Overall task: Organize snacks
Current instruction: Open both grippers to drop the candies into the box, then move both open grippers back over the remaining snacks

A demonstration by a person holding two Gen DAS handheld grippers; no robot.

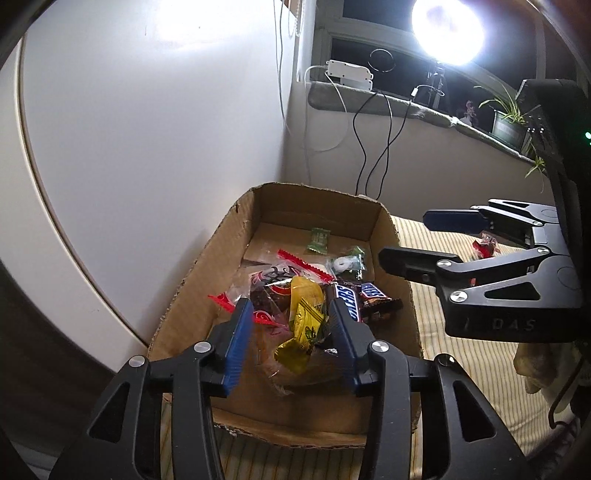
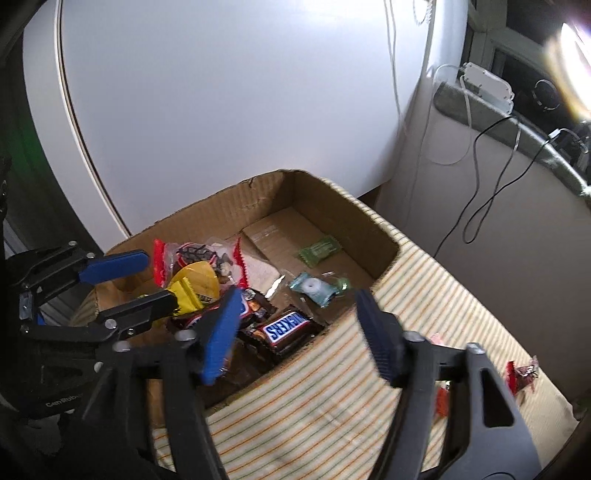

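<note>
A cardboard box (image 1: 321,206) (image 2: 332,206) on a striped cloth holds the snacks. My left gripper (image 1: 291,332) (image 2: 129,286) hangs over the box's near end, jaws apart. A yellow packet (image 1: 303,321) (image 2: 195,284) lies loose between its fingers, and the pads do not press it. Beside it are two Snickers bars (image 1: 347,299) (image 2: 288,326), a clear packet with red edges (image 1: 273,277) (image 2: 199,254), a wrapped mint (image 1: 345,264) (image 2: 317,286) and a green candy (image 1: 319,240) (image 2: 319,251). My right gripper (image 2: 299,332) (image 1: 424,240) is wide open over the box's right rim, holding nothing.
A red-wrapped candy (image 1: 485,245) (image 2: 522,373) lies on the striped cloth (image 2: 332,406) right of the box. A white panel stands behind the box. The windowsill (image 1: 369,99) carries a power strip, cables, a bright lamp (image 1: 447,29) and a potted plant (image 1: 509,118).
</note>
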